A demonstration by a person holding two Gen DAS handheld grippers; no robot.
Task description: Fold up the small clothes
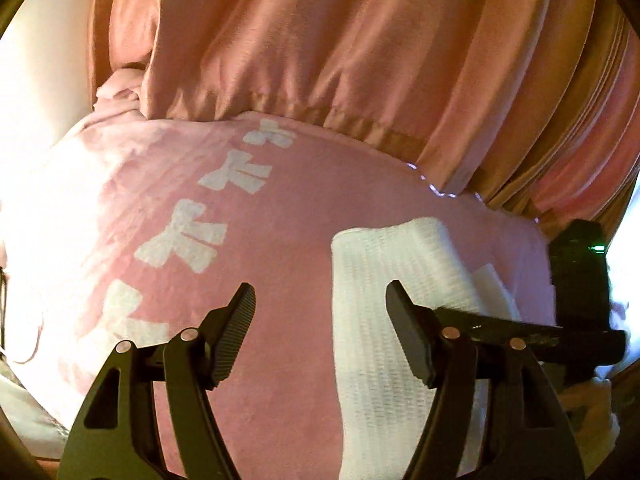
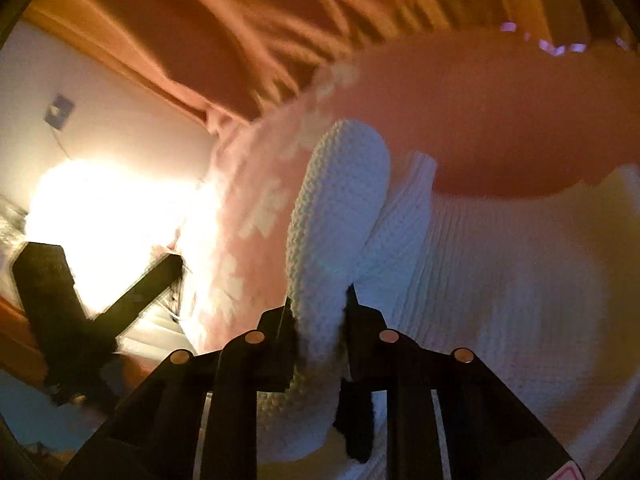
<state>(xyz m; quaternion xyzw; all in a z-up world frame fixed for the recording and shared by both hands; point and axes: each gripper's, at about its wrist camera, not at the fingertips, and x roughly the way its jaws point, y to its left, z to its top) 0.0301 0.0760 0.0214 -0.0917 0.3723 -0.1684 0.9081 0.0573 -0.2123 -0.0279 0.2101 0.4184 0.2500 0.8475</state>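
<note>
The knitted garment [image 1: 376, 320] lies on the blanket [image 1: 280, 208] toward its right edge, a row of bow shapes [image 1: 188, 240] to its left, curtains [image 1: 360, 40] hanging behind the far edge.

No text, label or number is legible — on any surface.

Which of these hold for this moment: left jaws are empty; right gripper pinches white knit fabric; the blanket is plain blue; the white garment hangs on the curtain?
1. The left gripper holds nothing. True; its jaws stand apart over the pink blanket.
2. The right gripper pinches the white knit garment. True.
3. The blanket is plain blue. False; it is pink with white bows.
4. The garment hangs on the curtain. False; it lies on the blanket.
</note>
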